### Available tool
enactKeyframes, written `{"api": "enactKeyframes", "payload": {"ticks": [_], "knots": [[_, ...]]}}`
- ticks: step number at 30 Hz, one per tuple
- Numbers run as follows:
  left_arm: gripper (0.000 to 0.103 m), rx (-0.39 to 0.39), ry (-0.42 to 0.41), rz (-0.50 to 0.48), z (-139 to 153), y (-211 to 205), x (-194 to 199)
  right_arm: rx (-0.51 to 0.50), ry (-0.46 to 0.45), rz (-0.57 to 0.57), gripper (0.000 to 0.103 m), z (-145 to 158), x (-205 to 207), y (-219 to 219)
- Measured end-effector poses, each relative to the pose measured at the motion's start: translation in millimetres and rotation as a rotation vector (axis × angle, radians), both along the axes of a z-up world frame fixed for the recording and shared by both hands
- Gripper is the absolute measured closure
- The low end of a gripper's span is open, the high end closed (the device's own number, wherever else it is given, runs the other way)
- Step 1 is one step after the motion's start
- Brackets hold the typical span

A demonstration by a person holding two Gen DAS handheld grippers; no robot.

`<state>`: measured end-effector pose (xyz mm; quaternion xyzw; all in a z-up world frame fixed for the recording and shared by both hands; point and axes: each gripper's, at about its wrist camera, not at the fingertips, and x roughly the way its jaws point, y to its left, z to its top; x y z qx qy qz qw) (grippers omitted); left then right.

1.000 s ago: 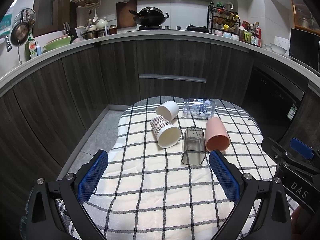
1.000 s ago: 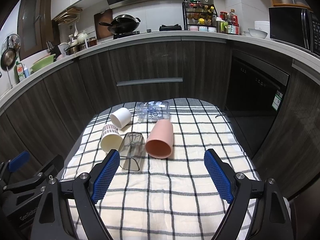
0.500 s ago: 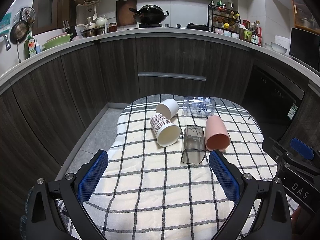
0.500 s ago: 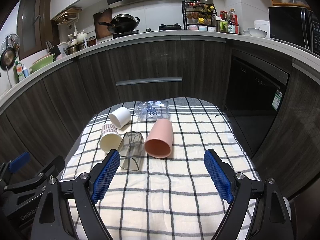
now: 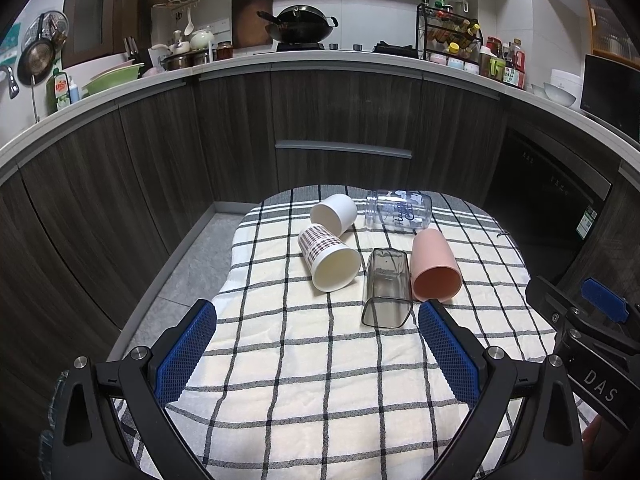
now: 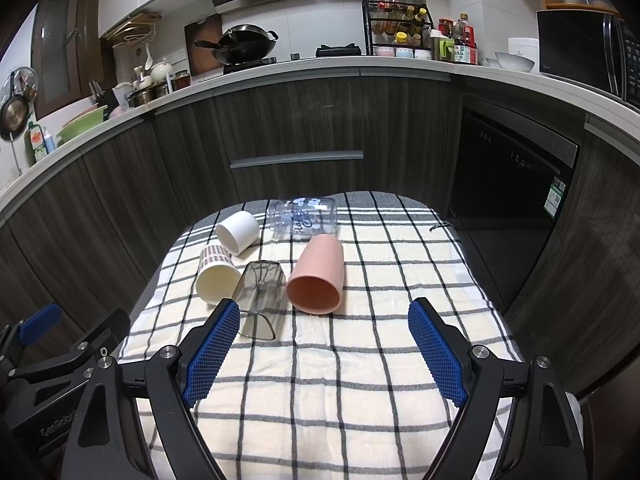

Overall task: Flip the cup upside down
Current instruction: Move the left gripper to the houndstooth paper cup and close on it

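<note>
Cups are lying crowded on the checked cloth (image 5: 320, 380), pink cup (image 6: 318, 276) at 12 o'clock. Both the left gripper (image 5: 316, 336) and right gripper (image 6: 324, 336) are hovering wide apart, empty; closing in carelessly risks nudging the touching smoky tumbler (image 6: 260, 296).

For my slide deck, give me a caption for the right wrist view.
Open right gripper facing a pink plastic cup lying on its side on a checked tablecloth.
</note>
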<state>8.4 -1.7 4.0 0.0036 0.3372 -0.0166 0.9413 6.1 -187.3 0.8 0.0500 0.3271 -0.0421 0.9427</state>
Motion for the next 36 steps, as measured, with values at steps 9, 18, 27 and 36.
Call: {"api": "enactKeyframes", "payload": {"ticks": [9,18,27,36], "knots": [[0.0,-0.004,0.017,0.0,-6,-3,16,-0.002,0.016,-0.009,0.017,-3,9,-2],[0.0,-0.005,0.035,0.001,-10,-9,46,-0.014,0.028,-0.018,0.017,-6,32,-6],[0.0,-0.007,0.096,0.017,-26,-17,98,-0.032,0.054,-0.019,0.017,-13,76,-14],[0.0,-0.012,0.191,0.052,-56,-22,164,-0.037,0.085,-0.01,0.017,-28,125,-17]]}}
